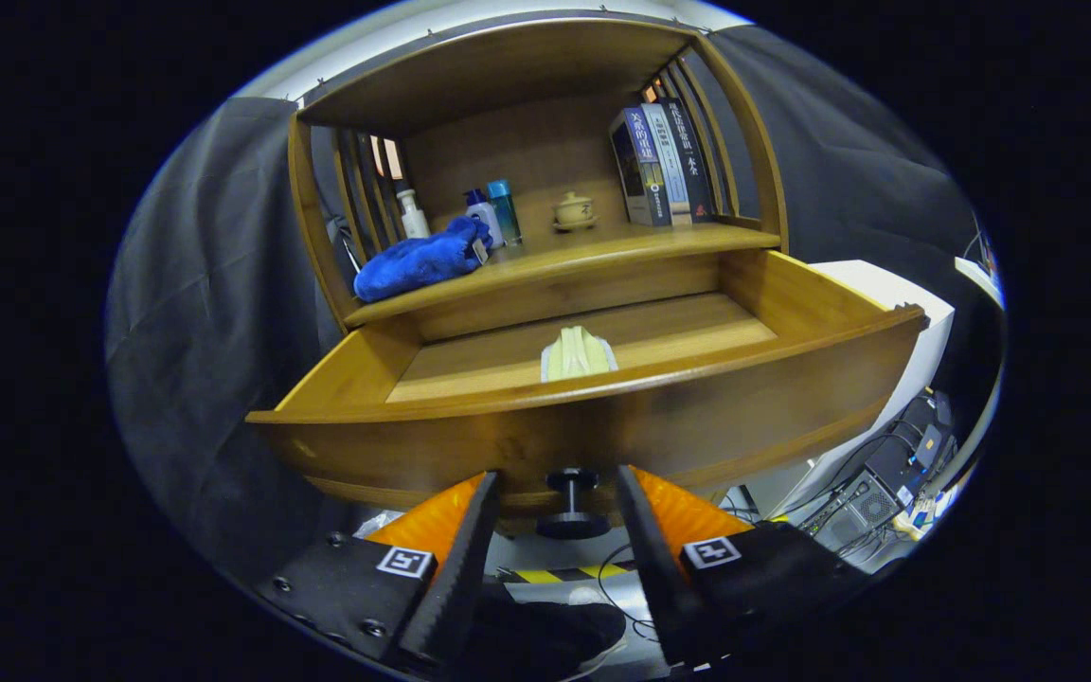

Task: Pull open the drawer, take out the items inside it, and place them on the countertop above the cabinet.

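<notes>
Two orange-and-black fingers (451,530) of the tongs (555,483) stand apart, one on each side of the black knob (572,500) on the drawer front, with a gap between each finger and the knob, so neither presses on it. That drawer (602,426) is pulled well out of the wooden cabinet (545,170), and its curved front board hides the near strip of the drawer floor. Inside, just beyond the front board and nearly in line with the knob, lies a pale packet (578,354) with a clear wrapper; its near end is cut off by the board, and what it holds is hard to make out. Around the packet the drawer floor is bare wood, with open room to both sides and toward the back. Above the drawer runs the table (602,248) of the cabinet, whose front edge shows free wood in the middle and to the right. On it, at the left, a blue cloth (420,260) lies near the edge, with a few small bottles (493,213) behind it; a little lidded pot (573,208) sits mid-shelf, and a row of books (664,161) stands upright against the slatted right side. Beside the cabinet on the right stands a white box (896,313), and cables and electronics (872,493) lie low beyond it. Below the fingers a dark shoe (555,635) shows, partly hidden.
</notes>
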`<state>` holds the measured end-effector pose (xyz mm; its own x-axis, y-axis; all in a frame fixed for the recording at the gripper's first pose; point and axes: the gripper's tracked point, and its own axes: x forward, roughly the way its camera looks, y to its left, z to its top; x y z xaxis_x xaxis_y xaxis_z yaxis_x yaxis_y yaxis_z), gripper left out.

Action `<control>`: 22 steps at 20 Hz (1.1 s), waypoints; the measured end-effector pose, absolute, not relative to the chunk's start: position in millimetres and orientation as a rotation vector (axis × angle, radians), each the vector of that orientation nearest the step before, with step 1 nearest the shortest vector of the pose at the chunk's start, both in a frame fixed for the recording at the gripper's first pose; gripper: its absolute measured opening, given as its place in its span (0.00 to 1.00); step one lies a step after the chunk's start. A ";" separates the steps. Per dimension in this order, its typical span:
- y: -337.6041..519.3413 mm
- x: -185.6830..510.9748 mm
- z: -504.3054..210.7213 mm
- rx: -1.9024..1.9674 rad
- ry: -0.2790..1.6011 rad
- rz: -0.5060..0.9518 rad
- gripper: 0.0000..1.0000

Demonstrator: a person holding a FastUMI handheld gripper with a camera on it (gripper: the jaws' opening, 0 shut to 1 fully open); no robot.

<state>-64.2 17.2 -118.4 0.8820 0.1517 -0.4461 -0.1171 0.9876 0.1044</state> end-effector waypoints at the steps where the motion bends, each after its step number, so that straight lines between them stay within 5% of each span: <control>1: 17.5 -63.3 -109.4 0.067 0.455 0.141 0.83; 5: 26.7 -64.5 -87.0 0.059 0.445 0.170 0.93; 22: 48.1 -24.1 -30.4 -0.014 0.369 0.202 0.94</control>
<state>-24.1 48.1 -30.4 0.9129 0.1933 -0.3594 -0.1986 0.9798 0.0226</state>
